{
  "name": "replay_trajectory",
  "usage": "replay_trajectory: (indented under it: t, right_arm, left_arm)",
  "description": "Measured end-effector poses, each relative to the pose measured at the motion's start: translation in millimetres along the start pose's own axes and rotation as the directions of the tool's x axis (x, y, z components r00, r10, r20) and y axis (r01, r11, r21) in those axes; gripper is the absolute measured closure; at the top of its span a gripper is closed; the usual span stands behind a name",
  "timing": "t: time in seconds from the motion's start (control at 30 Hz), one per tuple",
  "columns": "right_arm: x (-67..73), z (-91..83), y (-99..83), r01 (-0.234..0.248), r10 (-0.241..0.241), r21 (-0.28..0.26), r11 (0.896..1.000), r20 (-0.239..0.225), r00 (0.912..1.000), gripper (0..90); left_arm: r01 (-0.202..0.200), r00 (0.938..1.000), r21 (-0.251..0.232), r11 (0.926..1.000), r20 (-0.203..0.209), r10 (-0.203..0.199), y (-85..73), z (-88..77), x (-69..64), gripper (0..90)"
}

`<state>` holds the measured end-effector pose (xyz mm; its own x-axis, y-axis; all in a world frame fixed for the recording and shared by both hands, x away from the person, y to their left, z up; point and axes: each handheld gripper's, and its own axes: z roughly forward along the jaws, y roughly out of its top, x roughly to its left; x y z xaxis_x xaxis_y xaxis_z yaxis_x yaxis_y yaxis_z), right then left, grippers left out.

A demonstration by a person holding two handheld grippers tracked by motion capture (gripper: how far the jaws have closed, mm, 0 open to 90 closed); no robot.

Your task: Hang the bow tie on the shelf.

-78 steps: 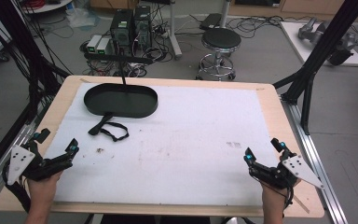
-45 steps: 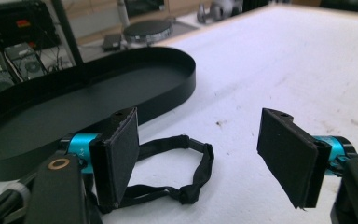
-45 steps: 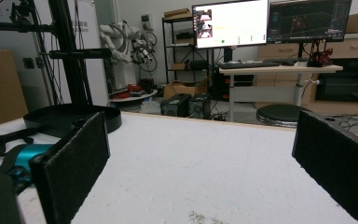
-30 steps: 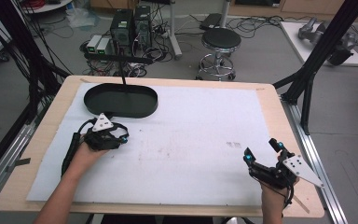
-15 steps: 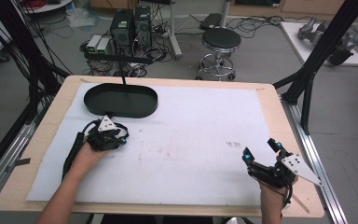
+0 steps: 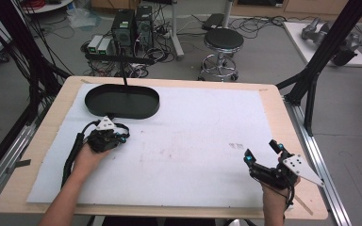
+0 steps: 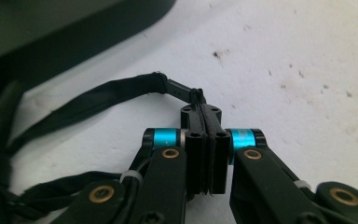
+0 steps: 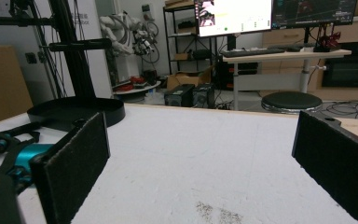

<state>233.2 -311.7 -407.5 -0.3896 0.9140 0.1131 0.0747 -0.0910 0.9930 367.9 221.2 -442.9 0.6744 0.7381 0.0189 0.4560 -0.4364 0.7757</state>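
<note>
The left gripper [image 7: 204, 105] is clenched on a black strap [image 7: 98, 95] beside the black tray [image 6: 122, 100]. The right gripper [image 6: 262, 151] rests released, well apart

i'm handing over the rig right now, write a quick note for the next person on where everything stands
Left claw: shut on the black strap, pinching a thin section near the strap's end, just in front of the black oval tray.
Right claw: open, holding nothing, at the near right of the table.
Done: strap gripped; it lies on the white mat, outside the tray.
Left: probably lift the strap and set it in the tray, then release.
</note>
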Motion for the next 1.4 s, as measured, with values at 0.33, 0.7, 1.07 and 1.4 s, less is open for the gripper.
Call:
replay_trajectory:
  t: [0.33, 0.7, 1.07, 1.4]
  right_arm:
    - [-0.4, 1.6, -1.1, 0.005, -0.005, 0.009, 1.000, 0.003, 1.0000, 3.1]
    - [-2.3, 1.7, -2.6, 0.002, -0.002, 0.012, 1.000, 0.005, 1.0000, 3.1]
    - [-1.8, 2.7, -3.7, 0.000, 0.000, 0.026, 1.000, 0.002, 1.0000, 3.1]
    - [-2.6, 3.4, -4.4, 0.007, -0.007, 0.026, 1.000, 0.002, 1.0000, 3.1]
  left_arm:
    - [0.132, 0.9888, -0.336, 0.9328, -0.022, -0.147, 9.3, -43.7, 17.9, 88.2]
    - [0.219, 0.9633, -0.541, 0.8121, -0.012, -0.268, 11.8, -71.0, 30.2, 88.2]
    - [0.243, 0.9245, -0.692, 0.6791, -0.046, -0.378, 23.5, -104.8, 50.3, 88.3]
    - [0.217, 0.8723, -0.771, 0.5990, -0.123, -0.473, 41.9, -122.1, 74.7, 88.3]
